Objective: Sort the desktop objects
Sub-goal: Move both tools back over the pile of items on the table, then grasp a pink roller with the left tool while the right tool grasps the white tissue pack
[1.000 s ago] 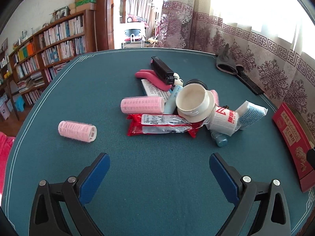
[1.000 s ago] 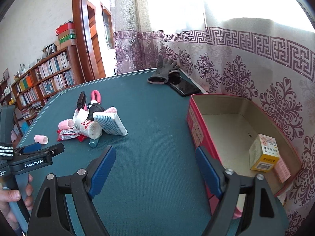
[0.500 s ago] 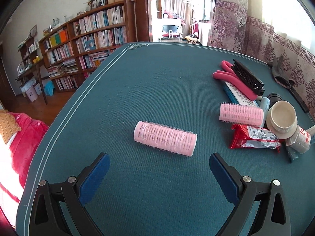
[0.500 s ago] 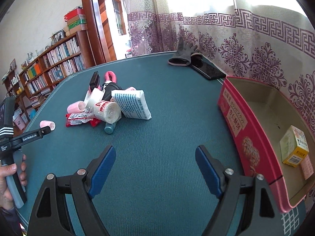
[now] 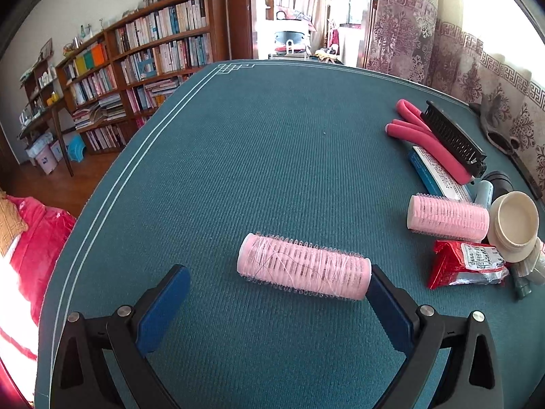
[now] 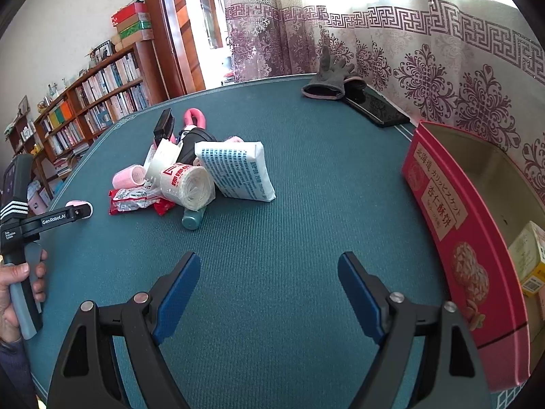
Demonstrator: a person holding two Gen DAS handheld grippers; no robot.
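- Pink hair roller (image 5: 303, 267) is now right up between the left gripper (image 5: 277, 289) jaws. A second ago that gripper was looking at the whole pile from further back, with this roller lying off by itself to one side, so it has swung over and closed in on the loner.
- Left jaws are spread wide. The roller's right end looks like it's touching or just beside the right pad, and the left pad is well clear of it. Nothing pinched yet.
- My read: this is the pre-grasp for the next thing to sort, and the red biscuit box (image 6: 442, 218) on the right edge looks like the destination, since a yellow carton (image 6: 529, 255) already sits inside it.
- Right gripper (image 6: 269, 288) has jaws spread too, with nothing between them, and hangs over bare green felt surface (image 5: 272, 156) between the pile and the box. It has drifted a bit closer to the pile.
- Room to move: plenty of open felt around the roller, and the second pink roller (image 5: 448, 216) and red snack packet (image 5: 466, 266) are apart from it on the right, so closing shouldn't bump them.
- Edge watch: the white-lined border of the surface runs along the left, near but not tight. The roller lies crosswise to the jaws and could easily roll away if nudged.
- Carrying it to the box means crossing past the pile, with the white tissue pack (image 6: 235, 168) on that side.
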